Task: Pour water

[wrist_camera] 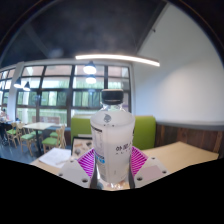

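Windows [50, 95] glowing at my left, my gripper [112, 165] clamping both purple pads [88, 158] onto a clear water bottle [112, 140], holding it upright between my fingers, green sofa [145, 130] behind, pale table [185, 155] stretching right

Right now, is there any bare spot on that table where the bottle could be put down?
The pale table looks bare right of the water bottle. Left of it, a white paper takes the room. The gripper holds the bottle between its pads, so the middle is crowded.
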Action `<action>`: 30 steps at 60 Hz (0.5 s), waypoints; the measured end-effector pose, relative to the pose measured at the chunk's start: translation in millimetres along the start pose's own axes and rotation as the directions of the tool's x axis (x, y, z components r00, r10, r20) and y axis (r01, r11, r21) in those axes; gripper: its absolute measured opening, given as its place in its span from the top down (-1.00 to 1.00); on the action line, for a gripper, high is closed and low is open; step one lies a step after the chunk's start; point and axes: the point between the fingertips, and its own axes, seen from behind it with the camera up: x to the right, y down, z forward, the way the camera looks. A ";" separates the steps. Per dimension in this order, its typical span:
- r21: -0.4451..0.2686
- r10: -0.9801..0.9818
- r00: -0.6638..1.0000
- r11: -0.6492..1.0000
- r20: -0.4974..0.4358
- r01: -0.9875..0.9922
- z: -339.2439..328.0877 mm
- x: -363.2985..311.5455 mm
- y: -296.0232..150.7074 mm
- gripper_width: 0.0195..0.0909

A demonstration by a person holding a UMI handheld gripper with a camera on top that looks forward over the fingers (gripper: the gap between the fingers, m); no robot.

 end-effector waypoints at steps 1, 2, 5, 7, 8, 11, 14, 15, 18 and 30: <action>-0.027 0.006 1.000 1.000 0.001 -0.006 1.0 5.8 14.4 0.33; -0.055 0.011 1.000 0.998 0.002 -0.011 1.3 11.5 29.1 0.33; -0.128 0.019 1.000 0.992 -0.009 -0.020 25.1 24.8 70.0 0.33; -0.157 0.014 1.000 0.987 -0.014 -0.016 23.8 32.5 90.5 0.33; -0.167 0.010 1.000 0.986 -0.019 -0.013 23.4 35.9 98.4 0.33; -0.188 0.005 0.999 0.982 -0.036 -0.012 21.3 43.2 117.8 0.33; -0.214 0.016 0.999 0.977 -0.036 -0.023 43.1 46.5 139.3 0.33; -0.224 0.022 0.999 0.974 -0.031 -0.029 42.9 45.5 142.6 0.33; -0.248 0.024 1.000 0.968 -0.018 -0.028 41.5 42.0 150.2 0.33; -0.365 0.014 0.999 0.931 -0.037 -0.026 54.2 49.3 197.7 0.29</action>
